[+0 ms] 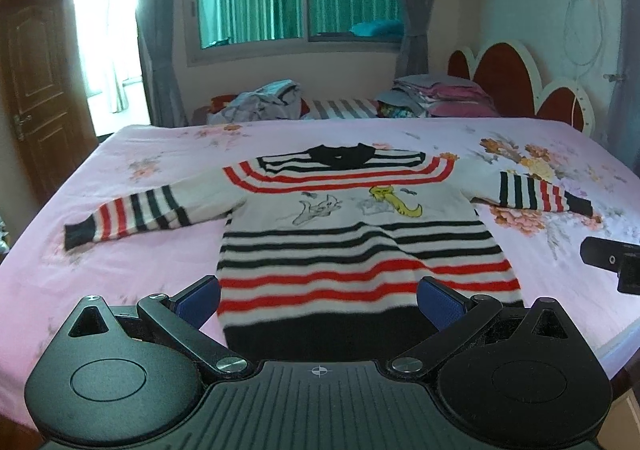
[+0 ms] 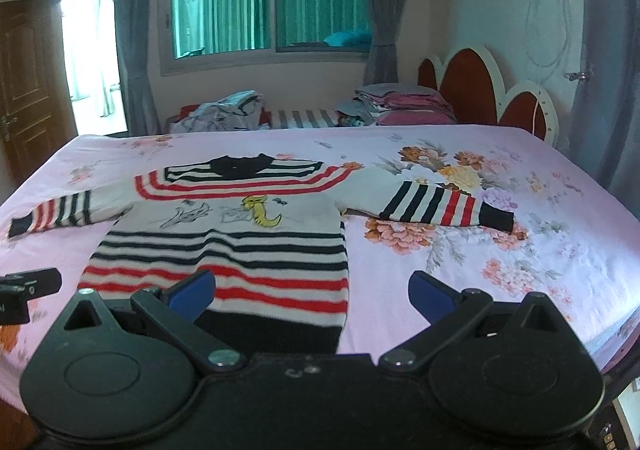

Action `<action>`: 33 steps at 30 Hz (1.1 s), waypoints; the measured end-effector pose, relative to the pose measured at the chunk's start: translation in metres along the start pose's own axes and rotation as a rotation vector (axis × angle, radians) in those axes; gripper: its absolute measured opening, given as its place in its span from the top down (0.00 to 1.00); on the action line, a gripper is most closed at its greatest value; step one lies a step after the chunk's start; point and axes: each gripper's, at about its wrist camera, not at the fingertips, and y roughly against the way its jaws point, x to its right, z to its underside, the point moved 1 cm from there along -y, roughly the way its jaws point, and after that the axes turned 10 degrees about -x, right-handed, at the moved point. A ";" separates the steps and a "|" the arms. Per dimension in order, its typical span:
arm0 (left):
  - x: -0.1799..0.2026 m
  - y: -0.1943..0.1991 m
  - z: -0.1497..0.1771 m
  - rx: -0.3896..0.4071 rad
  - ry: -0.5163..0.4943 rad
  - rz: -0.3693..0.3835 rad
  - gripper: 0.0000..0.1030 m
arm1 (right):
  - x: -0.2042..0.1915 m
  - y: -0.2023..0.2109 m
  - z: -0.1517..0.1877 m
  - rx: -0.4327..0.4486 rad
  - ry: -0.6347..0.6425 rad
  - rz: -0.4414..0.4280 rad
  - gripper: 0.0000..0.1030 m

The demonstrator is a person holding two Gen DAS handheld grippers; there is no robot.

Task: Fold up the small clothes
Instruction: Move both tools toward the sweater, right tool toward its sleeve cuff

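Note:
A small striped sweater [image 1: 360, 234] in white, red and black with cartoon pictures lies flat on the pink floral bed sheet [image 1: 120, 154], both sleeves spread out. My left gripper [image 1: 318, 300] is open, its blue pads just above the black hem, empty. In the right wrist view the sweater [image 2: 240, 246] lies left of centre. My right gripper [image 2: 312, 292] is open and empty, over the hem's right corner. The right gripper also shows at the left wrist view's right edge [image 1: 612, 262], and the left gripper at the right wrist view's left edge [image 2: 28, 286].
A pile of loose clothes [image 1: 264, 102] and a stack of folded clothes [image 1: 440, 96] lie beyond the far side of the bed. A red and white headboard [image 1: 520, 82] stands at the right. A wooden door [image 1: 36, 90] is at the left.

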 end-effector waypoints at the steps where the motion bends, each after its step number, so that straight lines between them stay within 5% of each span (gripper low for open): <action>1: -0.002 -0.006 -0.005 -0.002 -0.006 0.004 0.00 | -0.002 -0.005 -0.004 -0.001 -0.006 0.005 0.00; 14: 0.003 -0.085 -0.054 -0.052 -0.020 0.040 0.00 | 0.014 -0.060 -0.041 -0.026 -0.071 0.089 0.00; 25: 0.066 -0.166 -0.110 -0.045 0.002 0.094 0.00 | 0.127 -0.160 -0.088 -0.030 -0.217 0.142 0.00; 33: 0.146 -0.233 -0.157 -0.143 -0.076 0.063 0.00 | 0.217 -0.240 -0.107 -0.110 -0.326 0.168 0.08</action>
